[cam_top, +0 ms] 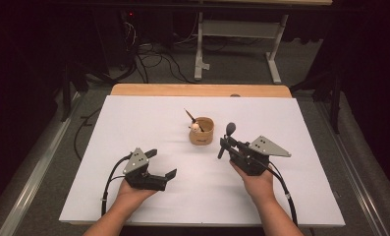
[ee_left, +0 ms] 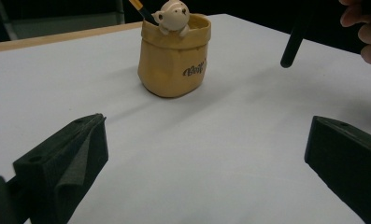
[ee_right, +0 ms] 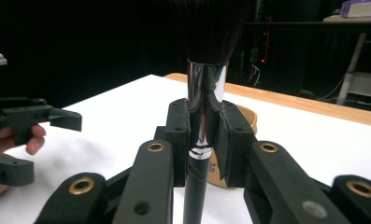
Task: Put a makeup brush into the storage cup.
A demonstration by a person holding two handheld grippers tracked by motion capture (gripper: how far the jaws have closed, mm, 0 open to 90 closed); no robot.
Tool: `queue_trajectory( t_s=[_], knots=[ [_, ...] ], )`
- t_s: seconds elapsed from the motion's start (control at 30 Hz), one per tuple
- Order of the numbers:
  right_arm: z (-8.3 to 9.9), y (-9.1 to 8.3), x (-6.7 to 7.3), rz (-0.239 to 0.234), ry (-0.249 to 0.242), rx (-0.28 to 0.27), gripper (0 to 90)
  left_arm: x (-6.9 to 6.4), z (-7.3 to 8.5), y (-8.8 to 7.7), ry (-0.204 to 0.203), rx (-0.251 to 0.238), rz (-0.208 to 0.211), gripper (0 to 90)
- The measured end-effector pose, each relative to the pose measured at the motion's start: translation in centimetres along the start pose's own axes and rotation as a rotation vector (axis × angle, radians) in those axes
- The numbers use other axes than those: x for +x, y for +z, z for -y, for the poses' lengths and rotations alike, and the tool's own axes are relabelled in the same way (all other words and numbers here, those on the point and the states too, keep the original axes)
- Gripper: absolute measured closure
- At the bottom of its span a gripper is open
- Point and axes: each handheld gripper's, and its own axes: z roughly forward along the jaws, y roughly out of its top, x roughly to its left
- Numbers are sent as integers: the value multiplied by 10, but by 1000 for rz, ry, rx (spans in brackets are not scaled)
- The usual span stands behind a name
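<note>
The brush [ee_right: 205, 107] has a mirror-bright metal ferrule, dark soft bristles and a smooth black handle. The pot [ee_left: 174, 56] looks like glazed ceramic — tan, faintly glossy, moulded into sack-like creases (its little figure paler and shiny too). The table sheet [cam_top: 133, 123] is white and matt, edged by bare light wood. The right gripper [ee_right: 205, 140] is matt black plastic with brass-coloured rivets.

Brush [ee_right: 206, 93] bristle tips cropped by top edge, pot [ee_right: 246, 121] mostly hidden behind jaws
</note>
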Motion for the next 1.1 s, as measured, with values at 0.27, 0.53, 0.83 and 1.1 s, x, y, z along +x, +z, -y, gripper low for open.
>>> queue_trajectory(
  t_s=[0.27, 0.53, 0.83, 1.1],
  knots=[
    [-7, 5, -1, 15, -8, 0, 788, 0, -1, -4, 1, -26, 15, 3],
    [-20, 12, -3, 32, -18, 11, 788, -1, -1, -3, -3, -26, 26, 3],
    [-26, 29, -7, 39, -5, 26, 788, -3, -1, -3, -4, -23, 36, 3],
    [-30, 42, -12, 49, -3, 31, 789, 0, -2, -7, -6, -36, 33, 3]
  ],
)
